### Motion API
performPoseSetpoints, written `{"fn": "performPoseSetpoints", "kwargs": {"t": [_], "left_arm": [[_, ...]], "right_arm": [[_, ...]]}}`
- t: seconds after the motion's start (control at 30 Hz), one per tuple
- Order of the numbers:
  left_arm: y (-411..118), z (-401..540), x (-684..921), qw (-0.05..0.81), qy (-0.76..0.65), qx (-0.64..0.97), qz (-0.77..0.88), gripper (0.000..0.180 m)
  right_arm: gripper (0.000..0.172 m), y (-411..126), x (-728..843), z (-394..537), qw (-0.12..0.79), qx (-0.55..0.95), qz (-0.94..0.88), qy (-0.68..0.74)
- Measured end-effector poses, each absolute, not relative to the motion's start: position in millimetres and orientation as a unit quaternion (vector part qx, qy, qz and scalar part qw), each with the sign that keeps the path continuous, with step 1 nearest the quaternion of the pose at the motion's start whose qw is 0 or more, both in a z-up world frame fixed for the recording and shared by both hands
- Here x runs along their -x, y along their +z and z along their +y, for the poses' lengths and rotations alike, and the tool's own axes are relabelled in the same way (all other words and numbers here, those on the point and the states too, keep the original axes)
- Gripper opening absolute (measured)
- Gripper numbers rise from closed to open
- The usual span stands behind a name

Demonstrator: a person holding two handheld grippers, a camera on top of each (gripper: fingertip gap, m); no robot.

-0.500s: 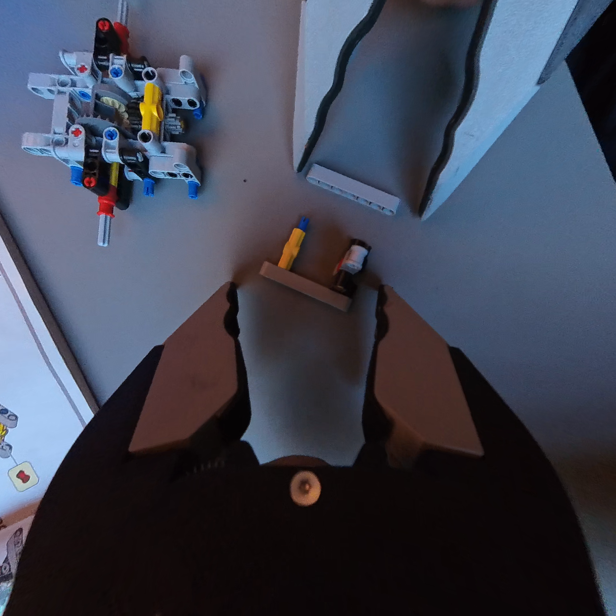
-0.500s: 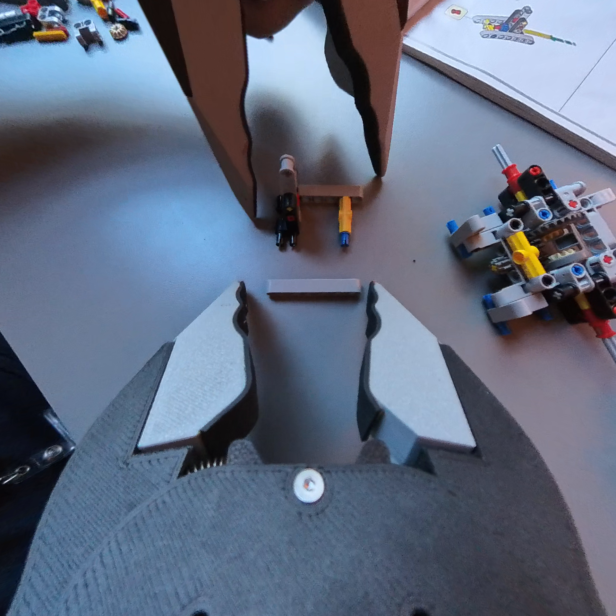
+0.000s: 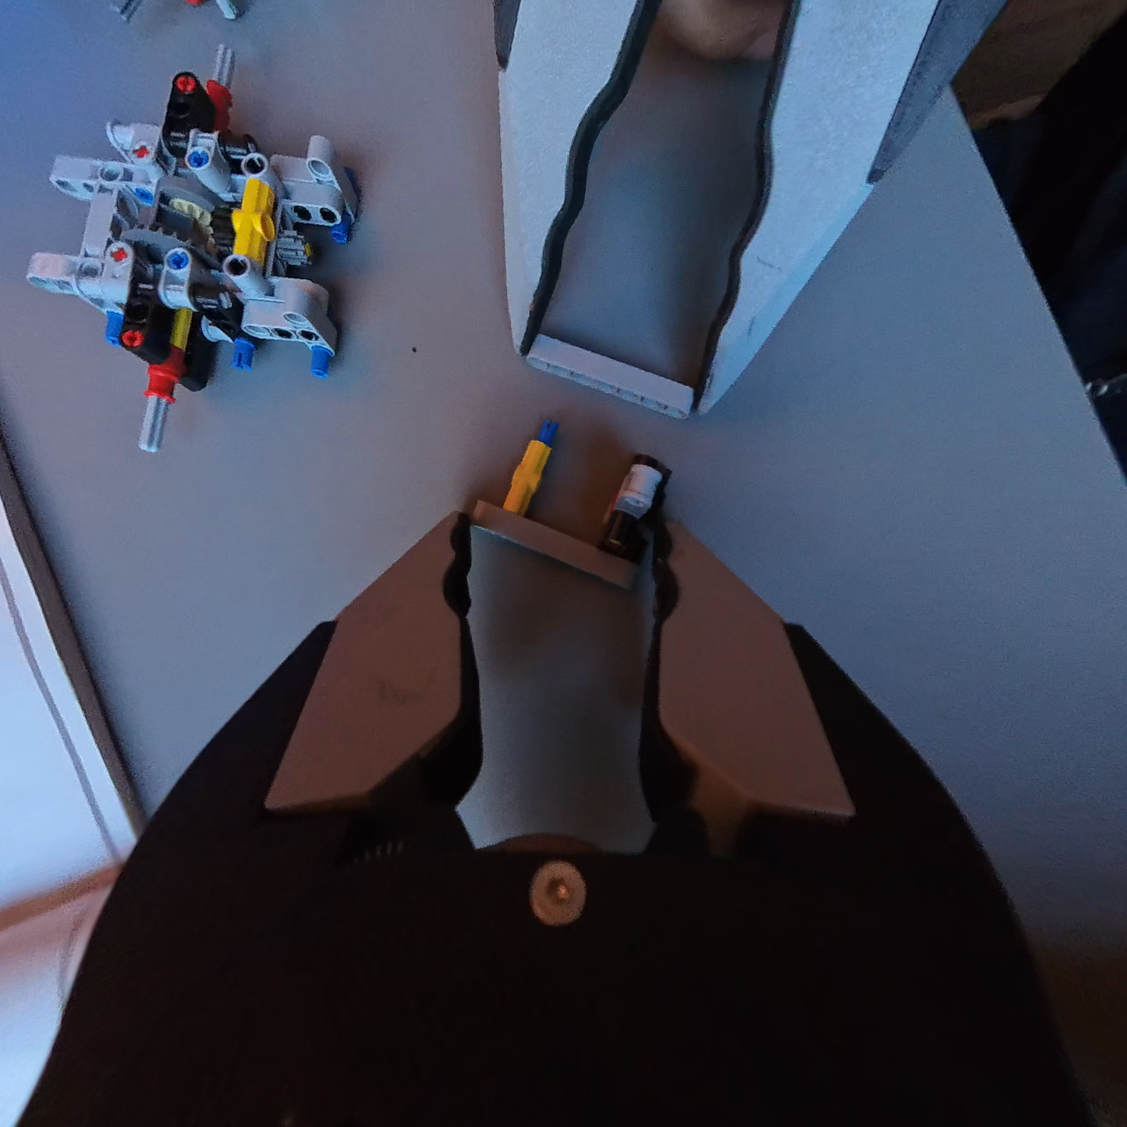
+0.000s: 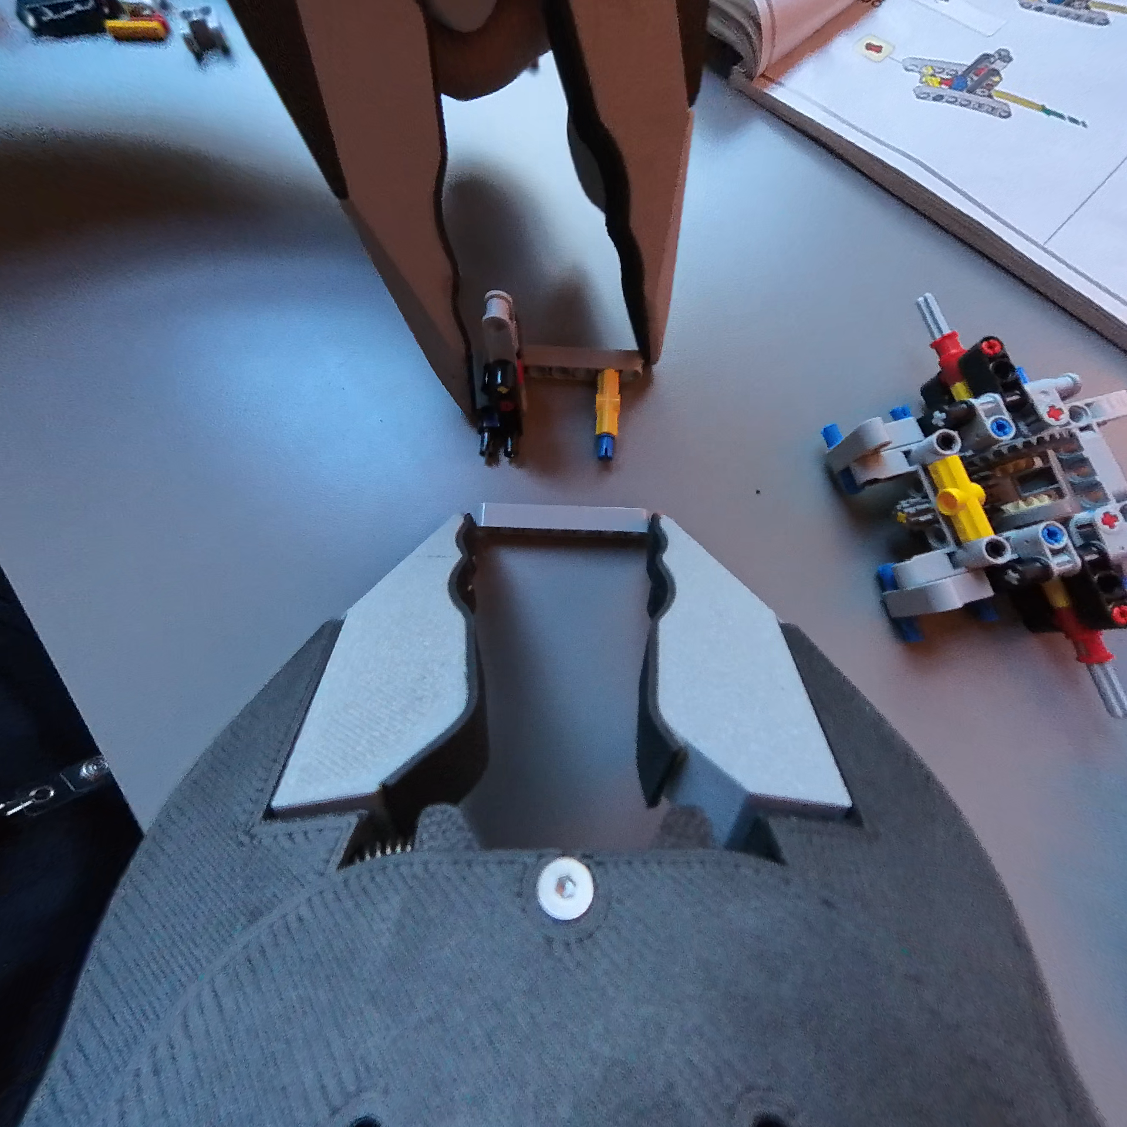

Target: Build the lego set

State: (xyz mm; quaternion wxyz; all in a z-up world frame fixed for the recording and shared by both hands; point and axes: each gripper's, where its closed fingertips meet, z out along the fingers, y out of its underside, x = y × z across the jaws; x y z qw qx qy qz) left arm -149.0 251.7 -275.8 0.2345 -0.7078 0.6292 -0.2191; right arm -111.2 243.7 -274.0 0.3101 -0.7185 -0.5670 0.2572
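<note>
**Two beams, one gripped endwise in each gripper**

My left gripper (image 3: pixel 555 549) is closed on a short grey beam assembly (image 3: pixel 552 546), the pads pressing on its two ends so that its long axis runs straight across from fingertip to fingertip. Two pieces stick out of that beam, pointing away from me toward my other tool: a yellow connector with a blue pin tip (image 3: pixel 532 466) near the left finger and a black-and-grey pin cluster (image 3: pixel 631 509) hard against the right finger.

My right gripper (image 4: pixel 560 525) is clamped the same way on a plain grey beam (image 4: pixel 564 517), ends against the pads, long axis crosswise. Seen from that side, the left gripper's beam lies straight ahead and close, parallel to mine, with the yellow connector and the black pins aimed at the plain beam's long face; a bare strip of grey table (image 4: pixel 183 366) still lies between the pin tips and the beam. Neither tool is clearly nearer the gap; they face each other head on.

Further out, a larger built assembly (image 3: pixel 195 244) of grey, black, yellow and red parts rests well off to my left side, and beyond it lies an open instruction booklet (image 4: pixel 976 152). A few loose parts (image 4: pixel 134 27) lie at the far edge of the table
</note>
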Motion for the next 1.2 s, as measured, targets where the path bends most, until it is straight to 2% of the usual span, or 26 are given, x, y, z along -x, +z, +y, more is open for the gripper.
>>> {"fn": "performPoseSetpoints", "kwargs": {"t": [0.43,1.2], "left_arm": [[-275,240,139,0.317,-0.219,0.768,0.511,0.059],[-275,231,133,0.33,-0.211,0.78,0.489,0.059]], "right_arm": [[0.054,-274,113,231,0.287,0.653,-0.64,0.284],[0.053,-272,113,230,0.302,0.58,-0.702,0.281]]}}
